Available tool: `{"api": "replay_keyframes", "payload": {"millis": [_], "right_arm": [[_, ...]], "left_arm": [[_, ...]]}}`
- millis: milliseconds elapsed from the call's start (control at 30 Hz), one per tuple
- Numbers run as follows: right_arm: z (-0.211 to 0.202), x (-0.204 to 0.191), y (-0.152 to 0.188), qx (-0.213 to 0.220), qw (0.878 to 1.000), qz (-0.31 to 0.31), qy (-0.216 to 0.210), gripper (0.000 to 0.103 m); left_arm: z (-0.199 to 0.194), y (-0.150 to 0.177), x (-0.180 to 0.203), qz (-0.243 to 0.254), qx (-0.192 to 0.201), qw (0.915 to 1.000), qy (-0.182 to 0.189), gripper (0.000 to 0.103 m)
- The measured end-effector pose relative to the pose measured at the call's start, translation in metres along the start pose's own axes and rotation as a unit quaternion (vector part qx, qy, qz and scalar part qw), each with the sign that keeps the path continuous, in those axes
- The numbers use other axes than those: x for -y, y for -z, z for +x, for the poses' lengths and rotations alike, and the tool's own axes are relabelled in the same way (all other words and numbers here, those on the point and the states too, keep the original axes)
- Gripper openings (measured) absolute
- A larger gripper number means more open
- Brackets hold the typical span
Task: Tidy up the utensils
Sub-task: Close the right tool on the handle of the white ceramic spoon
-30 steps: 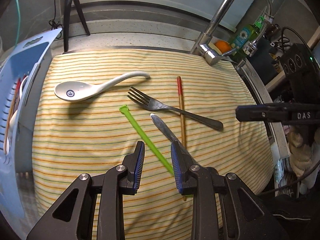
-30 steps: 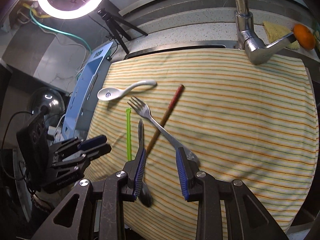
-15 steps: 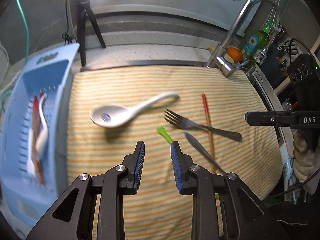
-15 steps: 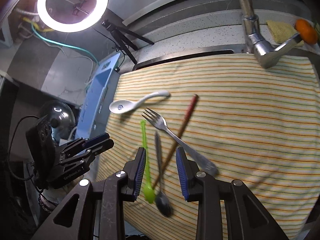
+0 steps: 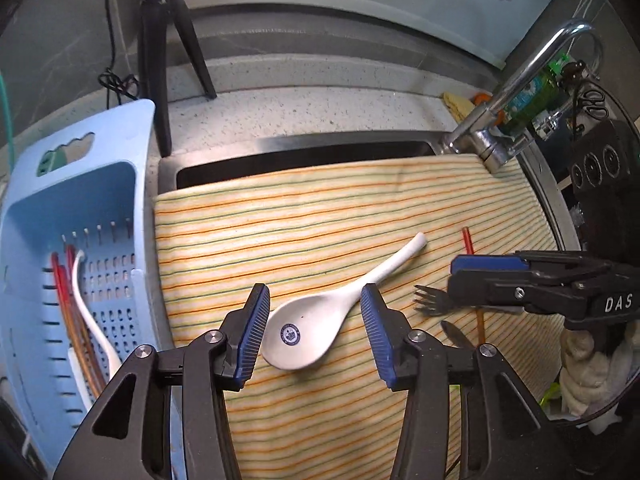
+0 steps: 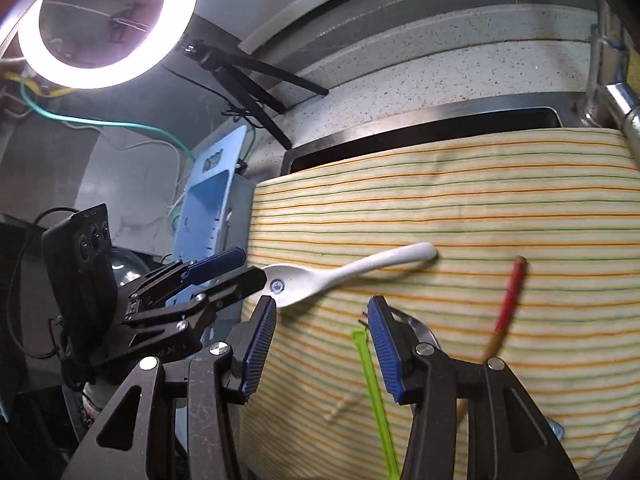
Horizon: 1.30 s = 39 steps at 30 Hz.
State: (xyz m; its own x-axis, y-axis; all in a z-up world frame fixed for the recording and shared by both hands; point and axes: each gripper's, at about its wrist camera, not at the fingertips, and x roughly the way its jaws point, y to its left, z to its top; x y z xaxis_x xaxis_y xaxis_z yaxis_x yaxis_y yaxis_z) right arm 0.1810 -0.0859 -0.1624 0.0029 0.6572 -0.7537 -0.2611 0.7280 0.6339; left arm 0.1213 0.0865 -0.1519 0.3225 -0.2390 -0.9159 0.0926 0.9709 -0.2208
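Left wrist view: left gripper with its jaws partly apart, having just been opening; the bowl of the white ceramic spoon lies on the striped cloth in the gap between the blue pads, pads not pressing it, nothing held. Whether the tips touch the cloth I cannot tell. Spoon handle runs up to the right. Only this view looks into the blue plastic basket left of the cloth: red-tipped chopsticks and a second white spoon lie in it. Also only here: fork tines and a metal spoon tip beside the right gripper, which comes in from the right over the cloth, a red-tipped chopstick behind it; faucet and a green bottle at far right.

Right wrist view: right gripper partly open, jaws just been opening, nothing between them but cloth, empty. Ceramic spoon just beyond the tips, left gripper at its bowl from the left. Only this view shows the green plastic stick by the right finger and the ring light above. Chopstick to the right, blurred. Basket seen edge-on, contents hidden.
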Motion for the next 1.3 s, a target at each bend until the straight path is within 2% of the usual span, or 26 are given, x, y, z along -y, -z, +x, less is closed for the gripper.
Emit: {"api": "replay_keyframes", "payload": {"millis": [167, 400, 633, 700, 767, 867, 1100, 1300], "right_arm": [[0.018, 0.009, -0.011, -0.01, 1.0, 0.027, 0.004, 0.044], [0.029, 0.013, -0.02, -0.017, 0.999, 0.028, 0.014, 0.044], [0.039, 0.015, -0.029, -0.023, 0.999, 0.024, 0.017, 0.044], [0.043, 0.015, -0.032, -0.023, 0.999, 0.023, 0.015, 0.044], [0.047, 0.014, -0.034, -0.024, 0.999, 0.024, 0.016, 0.044], [0.051, 0.012, -0.036, -0.026, 0.999, 0.021, 0.017, 0.044], [0.055, 0.009, -0.038, -0.019, 0.999, 0.02, 0.021, 0.042], [0.058, 0.008, -0.037, -0.017, 0.999, 0.019, 0.025, 0.03]], "left_arm": [[0.01, 0.0, 0.001, 0.014, -0.018, 0.9997, 0.002, 0.046], [0.02, 0.01, 0.009, 0.019, -0.037, 0.999, 0.016, 0.046], [0.015, 0.02, 0.019, 0.038, -0.03, 0.9988, 0.013, 0.046], [0.013, 0.023, 0.025, 0.058, -0.03, 0.9979, 0.003, 0.049], [0.014, 0.026, 0.032, 0.082, -0.032, 0.9958, -0.024, 0.06], [0.019, 0.026, 0.038, 0.106, -0.034, 0.9922, -0.057, 0.06], [0.024, 0.027, 0.04, 0.128, -0.039, 0.9895, -0.053, 0.06], [0.028, 0.03, 0.043, 0.141, -0.042, 0.9873, -0.06, 0.06]]}}
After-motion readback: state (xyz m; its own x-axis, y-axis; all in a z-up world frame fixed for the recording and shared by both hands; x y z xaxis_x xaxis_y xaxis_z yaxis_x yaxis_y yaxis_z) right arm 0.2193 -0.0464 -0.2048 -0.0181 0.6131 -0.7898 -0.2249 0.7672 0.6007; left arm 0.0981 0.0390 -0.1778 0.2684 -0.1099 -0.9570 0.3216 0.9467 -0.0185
